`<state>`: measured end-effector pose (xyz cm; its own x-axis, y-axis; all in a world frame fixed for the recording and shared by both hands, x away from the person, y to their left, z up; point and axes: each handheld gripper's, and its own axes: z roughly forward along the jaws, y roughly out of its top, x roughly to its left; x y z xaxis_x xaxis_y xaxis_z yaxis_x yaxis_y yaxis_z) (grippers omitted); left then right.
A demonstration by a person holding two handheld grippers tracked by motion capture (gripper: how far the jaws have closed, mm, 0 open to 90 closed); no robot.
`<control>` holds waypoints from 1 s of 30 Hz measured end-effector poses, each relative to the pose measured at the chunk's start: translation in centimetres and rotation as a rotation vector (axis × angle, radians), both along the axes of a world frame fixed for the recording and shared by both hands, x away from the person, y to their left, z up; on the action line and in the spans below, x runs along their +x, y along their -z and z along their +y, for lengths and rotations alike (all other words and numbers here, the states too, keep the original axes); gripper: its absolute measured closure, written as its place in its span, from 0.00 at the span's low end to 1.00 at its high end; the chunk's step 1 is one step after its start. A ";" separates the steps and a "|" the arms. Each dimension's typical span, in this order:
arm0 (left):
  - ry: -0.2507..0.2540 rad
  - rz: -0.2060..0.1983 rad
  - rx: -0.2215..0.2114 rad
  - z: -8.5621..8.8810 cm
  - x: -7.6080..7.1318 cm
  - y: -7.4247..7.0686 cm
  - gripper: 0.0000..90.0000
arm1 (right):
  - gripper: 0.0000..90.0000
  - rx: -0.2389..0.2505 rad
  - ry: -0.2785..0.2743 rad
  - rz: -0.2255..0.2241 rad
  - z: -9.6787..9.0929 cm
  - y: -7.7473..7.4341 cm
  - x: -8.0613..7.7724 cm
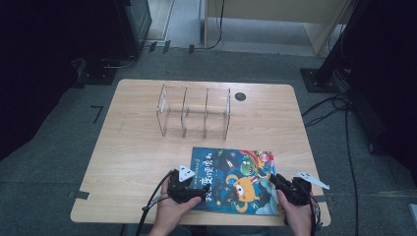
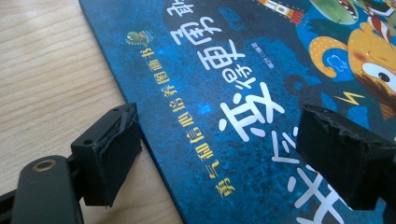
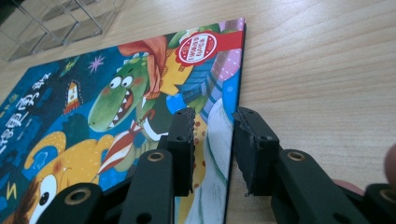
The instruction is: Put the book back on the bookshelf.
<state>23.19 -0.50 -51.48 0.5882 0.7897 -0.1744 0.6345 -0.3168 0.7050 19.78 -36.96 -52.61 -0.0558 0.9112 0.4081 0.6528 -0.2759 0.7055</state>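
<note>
**Though Flat on the Desk, Far From Safe**

Though lying flat along the front edge of the desk (image 1: 137, 147), right of its middle, cannot be called secured: see the book (image 1: 233, 179), pinched by neither tool. Note the left gripper (image 1: 199, 191) spread wide across the book's left edge, one jaw over bare wood and the other over the cover (dark blue, probably slick). Note the right gripper (image 3: 212, 149) parted only narrowly, astride the right edge toward the desk's front right corner, pressing on nothing.

Could shove rather than lift, if closed with the jaws level beside so thin an edge. Could skate toward the rack (image 1: 194, 110) at the back, or off the front edge (very close), if pushed harder from one side than the other. Could crease or fan open, if caught by the cover alone. Could tilt and drop, if raised unevenly by the two hands.
</note>
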 end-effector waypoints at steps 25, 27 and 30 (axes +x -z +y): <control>-0.016 0.014 -0.108 1.0 -0.1 0.3 0.18 | 0.78 0.168 0.024 0.014 -1.2 -0.1 -0.1; -0.016 0.013 -0.109 1.1 -0.1 0.3 0.18 | 0.77 0.185 0.022 0.032 -1.4 0.2 0.1; -0.016 0.014 -0.111 1.1 -0.1 0.3 0.19 | 0.77 0.223 0.031 0.049 -1.6 0.2 0.2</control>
<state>23.04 0.58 -51.78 0.5723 0.7745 -0.2695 0.6488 -0.2267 0.7264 19.99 -38.54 -52.82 -0.0045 0.7993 0.6009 0.6741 -0.4414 0.5922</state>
